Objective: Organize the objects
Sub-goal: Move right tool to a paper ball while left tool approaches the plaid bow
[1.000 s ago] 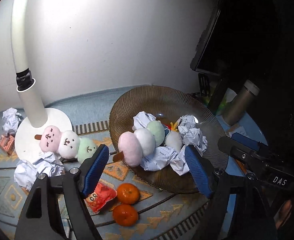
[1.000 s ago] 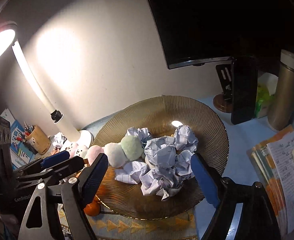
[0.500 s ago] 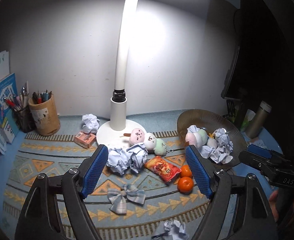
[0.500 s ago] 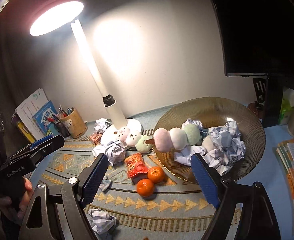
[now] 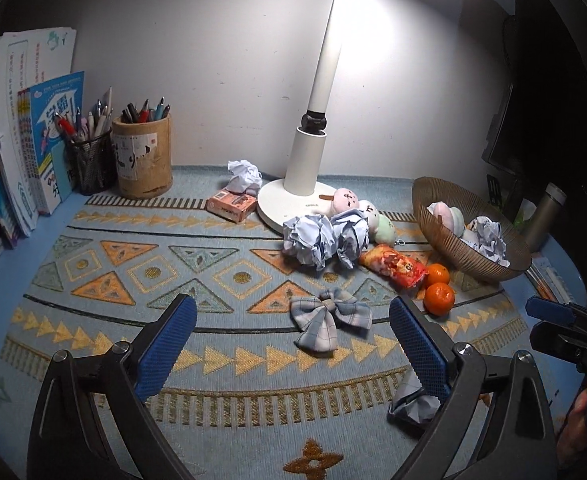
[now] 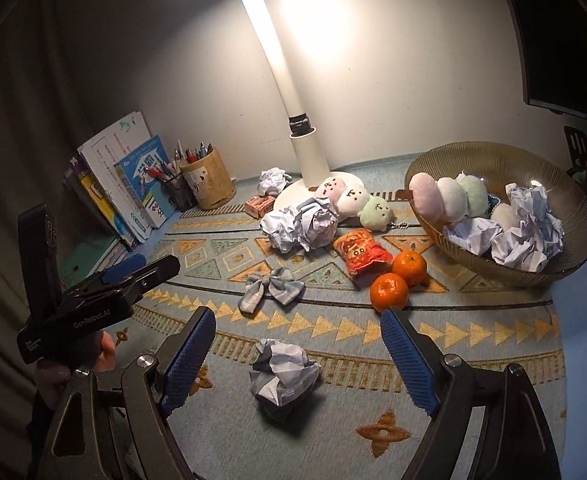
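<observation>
Both grippers are held wide apart and empty above the patterned mat (image 6: 473, 344). A crumpled paper ball (image 6: 282, 372) is seen on the mat between the fingers of the right gripper (image 6: 298, 354), slightly nearer. From the left gripper (image 5: 291, 346), the same ball (image 5: 413, 404) is partly hidden behind its right finger, with a checked bow (image 5: 329, 322) just beyond.

**Both tools open, held low in the frame**

The left tool (image 5: 291, 334) fills the bottom of its own view, its two blue-padded fingers (image 5: 165, 344) spread wide with nothing between them. The right tool (image 6: 297, 350) sits likewise at the bottom of its view, jaws wide apart and gripping nothing. Each shows in the other's camera: the left tool at the left edge of the right view, the right tool at the lower right edge of the left view, a hand partly visible under each.
</observation>
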A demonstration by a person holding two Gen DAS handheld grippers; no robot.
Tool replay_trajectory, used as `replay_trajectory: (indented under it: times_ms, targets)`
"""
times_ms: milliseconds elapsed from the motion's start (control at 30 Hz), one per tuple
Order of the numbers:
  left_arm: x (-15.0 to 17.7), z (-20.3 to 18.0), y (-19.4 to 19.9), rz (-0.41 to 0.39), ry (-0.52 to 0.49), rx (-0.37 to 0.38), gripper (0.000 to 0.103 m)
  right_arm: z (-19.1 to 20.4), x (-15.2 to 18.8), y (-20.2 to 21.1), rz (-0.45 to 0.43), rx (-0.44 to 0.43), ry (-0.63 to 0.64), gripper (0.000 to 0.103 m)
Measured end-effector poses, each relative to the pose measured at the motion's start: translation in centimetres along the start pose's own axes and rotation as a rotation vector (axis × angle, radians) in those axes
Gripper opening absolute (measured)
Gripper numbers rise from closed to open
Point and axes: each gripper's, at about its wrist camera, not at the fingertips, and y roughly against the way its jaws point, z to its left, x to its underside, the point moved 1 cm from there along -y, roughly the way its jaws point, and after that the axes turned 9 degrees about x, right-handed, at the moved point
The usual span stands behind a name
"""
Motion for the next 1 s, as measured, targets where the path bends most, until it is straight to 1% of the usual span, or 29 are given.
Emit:
replay_trajectory:
  times_ms: [67,167,233,367,433,533,633,667,700,733,800,833,867,900,1000]
  targets:
    - [0.5,0.7,-1.5,0.043,0.011,0.048,0.097,0.5,1.1,-0.8,0.031,0.002,0.010,0.084]
    - [0.6,1.4,-3.6,0.099,0.029,0.093,0.097,0.8,2.6,-2.5,0.080,0.025,0.004,0.084]
    - [0.4,1.2,-4.7,0.117,0.009,0.115,0.097,0.7,3.4,-3.4,0.102,0.034,-0.013,0.084]
    - [0.1,0.5,-7.2,0.183,-0.058,0.145,0.097,1.0,4.5,-4.8,0.133,0.040,-0.044,0.084]
    - [0.1,0.2,-8.6,0.212,-0.085,0.135,0.097,1.8,5.0,-5.7,0.154,0.050,-0.021,0.084]
    - [0.0,0.2,-10.2,0.242,-0.088,0.148,0.097,3.1,5.4,-6.9,0.190,0.062,0.037,0.084]
    - [0.2,0.0,-11.2,0.258,-0.096,0.161,0.097,4.2,5.6,-7.7,0.204,0.113,0.110,0.084]
    - [0.3,-0.1,-11.4,0.264,-0.102,0.165,0.097,4.3,5.5,-7.7,0.201,0.124,0.124,0.082]
    - [0.4,-0.3,-11.5,0.267,-0.107,0.169,0.097,4.2,5.5,-7.8,0.195,0.140,0.136,0.076]
    - [0.5,-0.4,-11.5,0.266,-0.111,0.176,0.097,4.0,5.4,-7.8,0.193,0.156,0.146,0.069]
    - [0.6,-0.6,-11.5,0.267,-0.118,0.186,0.096,3.4,5.2,-8.0,0.194,0.174,0.146,0.065]
    - [0.8,-0.7,-11.6,0.271,-0.120,0.189,0.096,2.9,5.2,-8.0,0.192,0.177,0.138,0.061]
    - [0.8,-0.7,-11.8,0.278,-0.122,0.191,0.096,2.5,5.1,-8.1,0.188,0.182,0.133,0.060]
    - [0.9,-0.8,-11.9,0.283,-0.125,0.189,0.092,2.0,5.0,-8.0,0.180,0.194,0.130,0.060]
    - [1.0,-1.0,-12.2,0.299,-0.132,0.188,0.087,0.7,4.5,-8.1,0.159,0.228,0.116,0.060]
